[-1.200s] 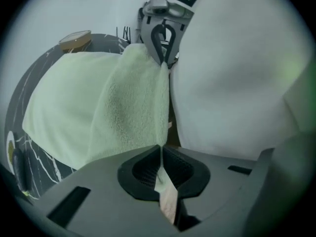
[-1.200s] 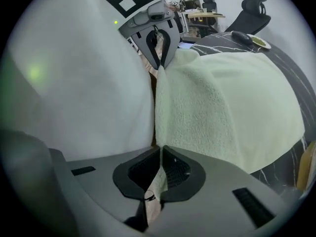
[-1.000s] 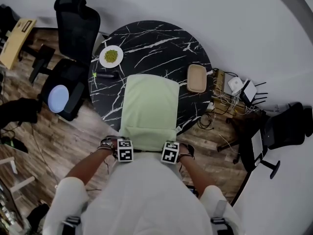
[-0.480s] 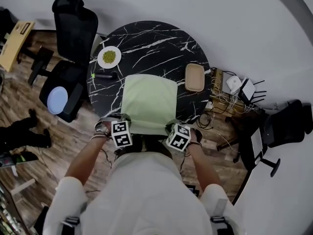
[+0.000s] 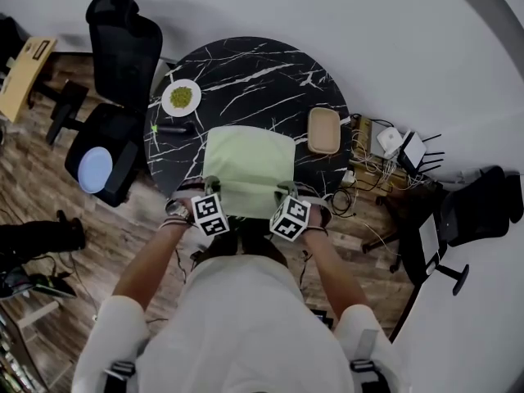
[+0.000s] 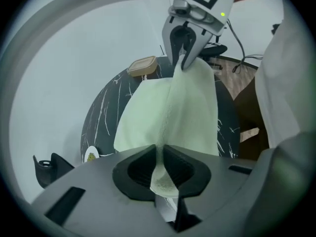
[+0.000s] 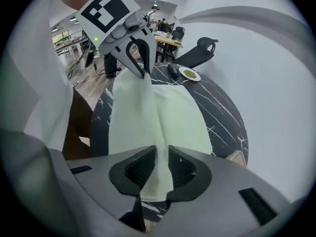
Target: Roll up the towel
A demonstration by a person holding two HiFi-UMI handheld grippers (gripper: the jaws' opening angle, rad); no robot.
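Note:
A light green towel (image 5: 248,166) lies on the round black marble table (image 5: 262,72), and its near edge is lifted off the surface. My left gripper (image 5: 212,187) is shut on the near left corner; in the left gripper view the cloth is pinched tightly between its jaws (image 6: 159,157). My right gripper (image 5: 286,190) holds the near right corner. Its jaws (image 7: 161,157) have just been opening a little, with the towel (image 7: 148,112) still filling the gap between the pads. Each gripper view shows the other gripper across the stretched edge: the right gripper (image 6: 183,58), the left gripper (image 7: 145,73).
On the table stand a white plate with green food (image 5: 181,97), a black stick-like object (image 5: 173,127) and a tan tray (image 5: 325,130). A black office chair (image 5: 123,47) with a blue disc (image 5: 95,169) stands to the left. Cables and boxes (image 5: 385,150) lie on the floor at right.
Both grippers have moved forward from the body toward the table and risen. They carried the towel's hanging near edge up over the table edge, so the visible towel is shorter.

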